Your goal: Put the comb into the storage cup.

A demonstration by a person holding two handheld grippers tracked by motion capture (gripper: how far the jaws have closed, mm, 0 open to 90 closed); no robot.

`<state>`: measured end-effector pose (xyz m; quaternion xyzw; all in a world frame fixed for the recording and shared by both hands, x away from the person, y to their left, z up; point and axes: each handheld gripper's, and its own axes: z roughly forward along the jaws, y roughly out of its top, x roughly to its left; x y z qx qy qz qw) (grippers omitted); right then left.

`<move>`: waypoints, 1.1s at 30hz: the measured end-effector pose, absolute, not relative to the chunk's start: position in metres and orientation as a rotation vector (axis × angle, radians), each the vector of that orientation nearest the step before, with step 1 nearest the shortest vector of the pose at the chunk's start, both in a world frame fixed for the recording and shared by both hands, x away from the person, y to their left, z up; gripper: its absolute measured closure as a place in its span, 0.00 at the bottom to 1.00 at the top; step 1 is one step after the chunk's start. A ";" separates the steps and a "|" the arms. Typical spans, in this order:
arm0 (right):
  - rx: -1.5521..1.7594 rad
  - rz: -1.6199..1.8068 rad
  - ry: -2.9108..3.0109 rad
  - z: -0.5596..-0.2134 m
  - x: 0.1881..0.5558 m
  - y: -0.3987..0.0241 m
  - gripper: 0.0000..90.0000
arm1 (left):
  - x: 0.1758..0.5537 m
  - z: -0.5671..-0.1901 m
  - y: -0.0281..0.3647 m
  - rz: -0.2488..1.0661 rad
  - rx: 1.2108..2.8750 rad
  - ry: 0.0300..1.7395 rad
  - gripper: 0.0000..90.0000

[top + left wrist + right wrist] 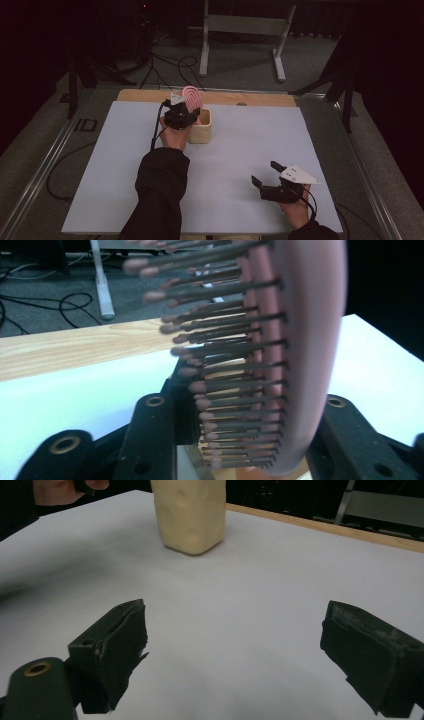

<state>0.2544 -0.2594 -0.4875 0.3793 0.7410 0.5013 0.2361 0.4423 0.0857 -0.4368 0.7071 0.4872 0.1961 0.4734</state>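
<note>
Spanning most of the high view, a white table (235, 165) carries a cream holder cup (201, 127) toward its far side, where a person's left gripper (181, 116) stands a pink hairbrush (192, 97) upright over the cup's mouth. Seen along that gripper's own black jaws, the brush head (295, 340) sits between them with its dark, pink-tipped bristles (225, 365) pointing sideways; whether the pads press on it or have already eased off cannot be told from these frames. The right gripper (266, 176) rests near the table's front edge, well apart from the cup, its jaws spread wide with nothing between them, and its own camera looks across bare table at the cup (189, 512). The risk from here, by judgement: if the left jaws let go while the brush leans, the heavy head could tip the light cup or swing out over its rim, and the withdrawing jaws could snag the bristles and drag it along. Beyond the table lie a strip of bare wood (250, 98), loose black cables (170, 65) and a white stand's legs (240, 40) on the floor; none blocks the work.
</note>
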 end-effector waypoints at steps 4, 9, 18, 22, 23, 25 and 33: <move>1.041 1.373 2.034 -0.488 0.254 -0.260 0.12 | 0.443 -0.438 0.087 0.494 1.742 1.214 0.57; 1.041 1.373 2.034 -0.488 0.254 -0.260 0.12 | 0.444 -0.441 0.088 0.490 1.743 1.239 0.48; 1.042 1.371 2.035 -0.488 0.255 -0.260 0.12 | 0.442 -0.443 0.091 0.538 1.705 1.273 0.28; 1.041 1.374 2.036 -0.488 0.255 -0.260 0.12 | 0.441 -0.443 0.093 0.547 1.702 1.289 0.19; 1.042 1.377 2.037 -0.488 0.255 -0.260 0.12 | 0.441 -0.443 0.093 0.548 1.702 1.292 0.18; 1.042 1.376 2.037 -0.489 0.255 -0.260 0.12 | 0.441 -0.443 0.094 0.551 1.701 1.295 0.17; 1.044 1.373 2.037 -0.489 0.255 -0.260 0.12 | 0.439 -0.444 0.097 0.543 1.722 1.288 0.03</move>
